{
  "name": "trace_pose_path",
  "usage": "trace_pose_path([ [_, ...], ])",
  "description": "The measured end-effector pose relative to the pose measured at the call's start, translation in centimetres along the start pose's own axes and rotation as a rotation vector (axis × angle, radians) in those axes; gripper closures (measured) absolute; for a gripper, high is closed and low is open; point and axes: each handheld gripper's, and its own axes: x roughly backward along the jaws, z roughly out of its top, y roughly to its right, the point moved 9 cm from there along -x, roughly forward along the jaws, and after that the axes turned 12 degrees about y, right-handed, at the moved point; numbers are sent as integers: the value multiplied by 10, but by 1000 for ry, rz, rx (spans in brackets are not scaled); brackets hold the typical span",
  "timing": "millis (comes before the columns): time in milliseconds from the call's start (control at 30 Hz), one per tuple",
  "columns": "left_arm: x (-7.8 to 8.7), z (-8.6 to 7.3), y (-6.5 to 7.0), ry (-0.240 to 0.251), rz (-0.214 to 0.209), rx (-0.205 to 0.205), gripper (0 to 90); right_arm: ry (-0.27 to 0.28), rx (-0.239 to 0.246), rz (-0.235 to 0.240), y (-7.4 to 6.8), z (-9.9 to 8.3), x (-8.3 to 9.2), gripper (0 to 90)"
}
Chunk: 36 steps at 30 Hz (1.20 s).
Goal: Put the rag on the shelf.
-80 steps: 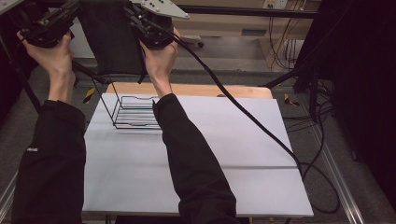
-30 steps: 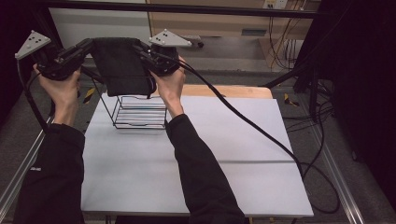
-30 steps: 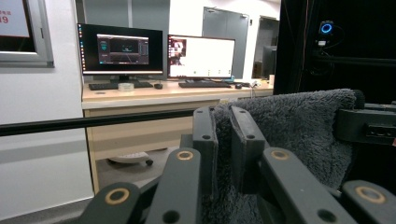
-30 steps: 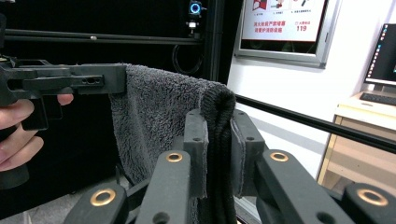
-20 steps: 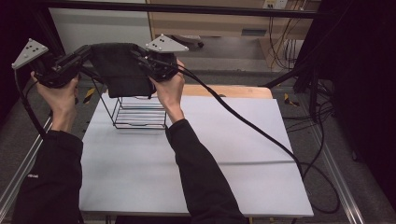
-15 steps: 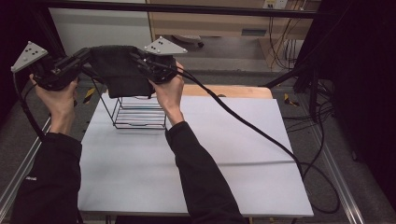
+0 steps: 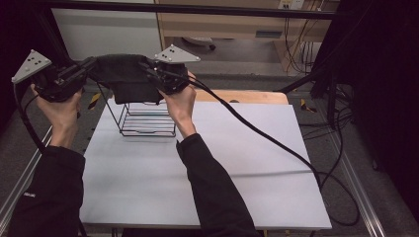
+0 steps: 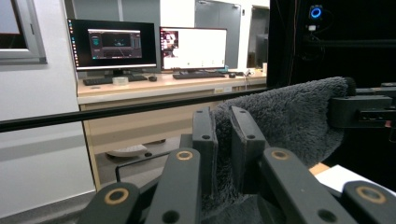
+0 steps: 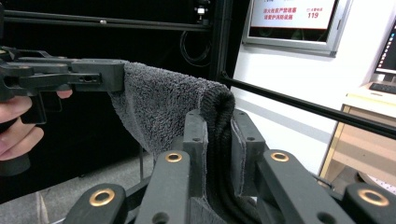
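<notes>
Both tongs were clenched on a dark towel point(image 7: 127, 78): the left gripper point(image 7: 74, 79) pinched one end, the right gripper point(image 7: 159, 79) the other, stretching it in the air above a wire rack point(image 7: 146, 118) standing near the table's point(image 7: 247, 168) far left corner.

We hold the towel point(image 7: 129, 79) stretched between our two tongs — the left tongs point(image 7: 88, 65) at its left end, the right tongs point(image 7: 148, 69) at its right. It hangs above the wire rack point(image 7: 147, 118), which stands on the worktop point(image 7: 237, 163) near the far left corner — a shelf point(image 7: 237, 24) lies behind.
</notes>
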Motion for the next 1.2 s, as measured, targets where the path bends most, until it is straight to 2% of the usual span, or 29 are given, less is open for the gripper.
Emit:
trace_pose_path([
  [233,8,-10,7,-37,-19,18,805,-22,-16,19,-1,-11,8,789],
  [400,15,-17,10,-68,-18,22,798,-39,-6,39,-6,-19,13,780],
  [600,25,-26,13,-123,-24,13,784,-68,-15,57,-10,-29,18,767],
  [733,31,-34,17,-147,-17,6,775,-95,-20,68,-13,-35,21,737],
  [900,39,-47,18,-169,-12,32,758,-147,-5,73,-18,-43,25,663],
  [1000,44,-55,20,-182,-9,43,732,-170,2,66,-21,-47,28,596],
  [1200,51,-71,22,-209,-13,50,696,-221,29,36,-27,-59,31,530],
])
